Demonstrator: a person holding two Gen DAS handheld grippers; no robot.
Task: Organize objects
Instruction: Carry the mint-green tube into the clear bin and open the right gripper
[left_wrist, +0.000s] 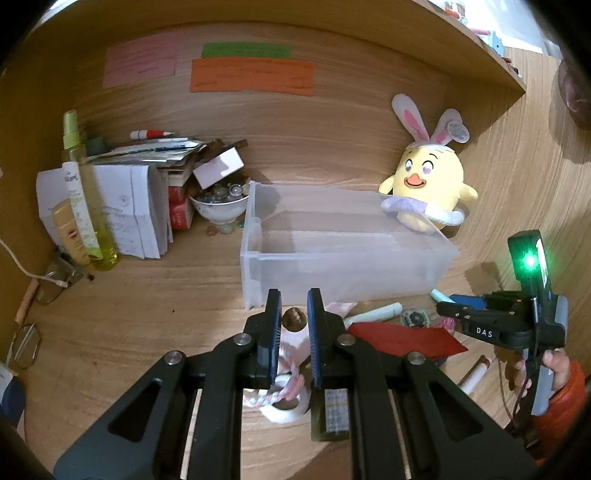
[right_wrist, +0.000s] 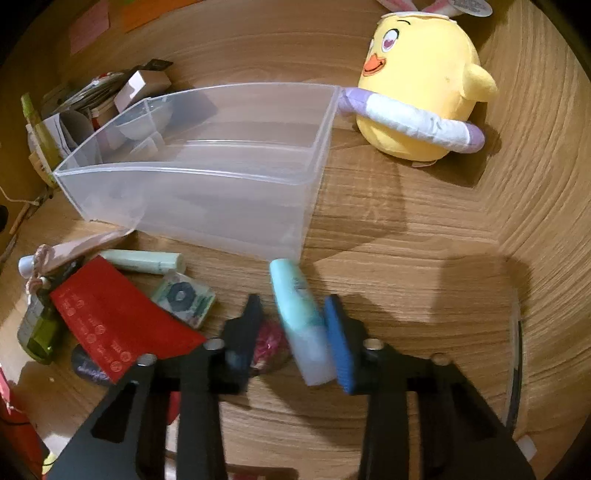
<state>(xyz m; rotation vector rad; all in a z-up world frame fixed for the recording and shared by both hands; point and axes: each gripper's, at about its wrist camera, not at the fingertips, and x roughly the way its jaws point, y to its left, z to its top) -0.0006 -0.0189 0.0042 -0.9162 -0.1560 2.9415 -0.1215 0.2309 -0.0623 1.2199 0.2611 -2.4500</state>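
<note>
— How far along are we with the tidying?

— Barely started, we'd judge. The clear plastic bin (right_wrist: 207, 173) in the middle of the right wrist view shows nothing inside it, while the clutter lies on the worktop (right_wrist: 424, 236) in front of it, at the lower left of that frame: a red card (right_wrist: 122, 325), a pale green tube (right_wrist: 144, 261), a small green-printed packet (right_wrist: 183, 297) and an olive bottle (right_wrist: 38, 332).

— What do we have in hand?

— In the left wrist view, the left gripper (left_wrist: 294, 332) has its fingers drawn close together, and a pink-and-white twisted cord (left_wrist: 291, 384) with a brown bead (left_wrist: 294, 319) sits between them. It looks pinched, though we cannot see the pads pressing on it. The right gripper (right_wrist: 291, 328), low in its own view, has a light blue tube (right_wrist: 301, 317) lying against its blue finger (right_wrist: 341, 339); the other finger stands apart from the tube, so that grip is not made yet.

— And what remains?

— Nearly everything, we think: both pieces must go into the bin, then the rest of the pile. The yellow chick plush (right_wrist: 421, 85) beside the bin's far corner may need placing too.
</note>
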